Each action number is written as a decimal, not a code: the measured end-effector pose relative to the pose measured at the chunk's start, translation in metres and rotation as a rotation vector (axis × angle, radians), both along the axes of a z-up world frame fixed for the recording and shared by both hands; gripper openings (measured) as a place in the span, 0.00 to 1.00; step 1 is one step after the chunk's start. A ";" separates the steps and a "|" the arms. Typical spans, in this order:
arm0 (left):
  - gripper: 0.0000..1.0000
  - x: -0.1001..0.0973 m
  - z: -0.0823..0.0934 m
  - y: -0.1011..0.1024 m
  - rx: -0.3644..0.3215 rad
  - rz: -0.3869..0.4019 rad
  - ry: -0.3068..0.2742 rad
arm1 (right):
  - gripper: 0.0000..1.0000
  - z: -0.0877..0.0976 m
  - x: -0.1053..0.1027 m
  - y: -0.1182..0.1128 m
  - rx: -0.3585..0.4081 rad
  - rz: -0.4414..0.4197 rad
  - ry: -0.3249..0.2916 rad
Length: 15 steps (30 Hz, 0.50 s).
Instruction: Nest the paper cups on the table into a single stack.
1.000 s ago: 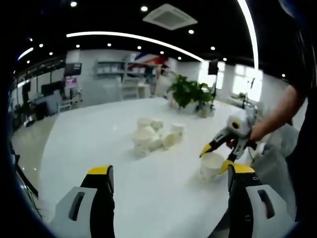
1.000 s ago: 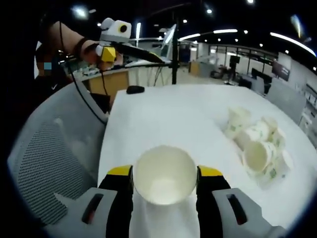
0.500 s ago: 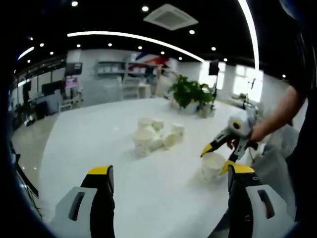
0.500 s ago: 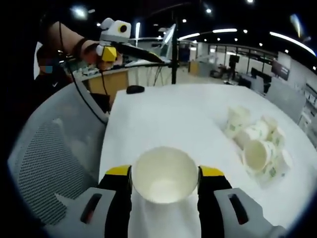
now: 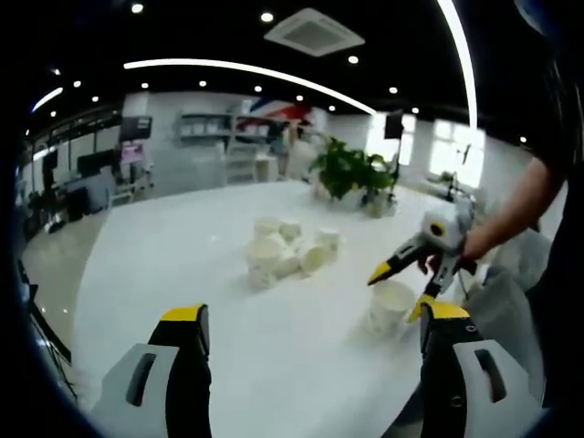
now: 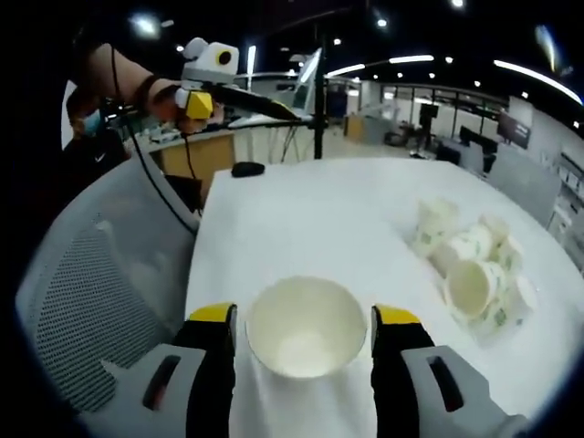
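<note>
A single white paper cup (image 6: pixel 306 327) stands upright on the white table (image 6: pixel 301 219), mouth up, between the jaws of my right gripper (image 6: pixel 306 316). The jaws are open, with a thin gap on each side of the cup. In the left gripper view the same cup (image 5: pixel 391 307) sits at the right with the right gripper (image 5: pixel 398 291) around its rim. A pile of several paper cups (image 5: pixel 283 248), some lying on their sides, rests mid-table and appears again as the pile (image 6: pixel 470 260). My left gripper (image 5: pixel 310 315) hangs wide open and empty above the table, well short of the pile.
A grey mesh chair (image 6: pixel 82 301) stands by the table edge near the single cup. A small black object (image 6: pixel 246 169) lies at the table's far end. Potted plants (image 5: pixel 351 169) stand at the table's far side. A person's hand holds the left gripper (image 6: pixel 194 100).
My right gripper's jaws have spread slightly, and they no longer press on the cup's sides. The left gripper and the pile have not moved.
</note>
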<state>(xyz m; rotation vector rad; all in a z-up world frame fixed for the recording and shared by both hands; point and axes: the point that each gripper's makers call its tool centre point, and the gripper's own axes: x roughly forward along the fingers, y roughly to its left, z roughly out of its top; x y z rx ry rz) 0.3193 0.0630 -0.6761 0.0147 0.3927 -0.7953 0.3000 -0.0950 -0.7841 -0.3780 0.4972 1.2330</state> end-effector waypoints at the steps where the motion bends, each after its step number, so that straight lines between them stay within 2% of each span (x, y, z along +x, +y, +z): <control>1: 0.96 0.000 -0.001 0.000 -0.001 -0.002 0.001 | 0.58 0.001 0.000 0.000 0.000 0.000 -0.002; 15: 0.96 0.004 0.004 -0.003 0.000 -0.009 -0.006 | 0.64 0.032 0.010 -0.003 0.066 -0.031 -0.077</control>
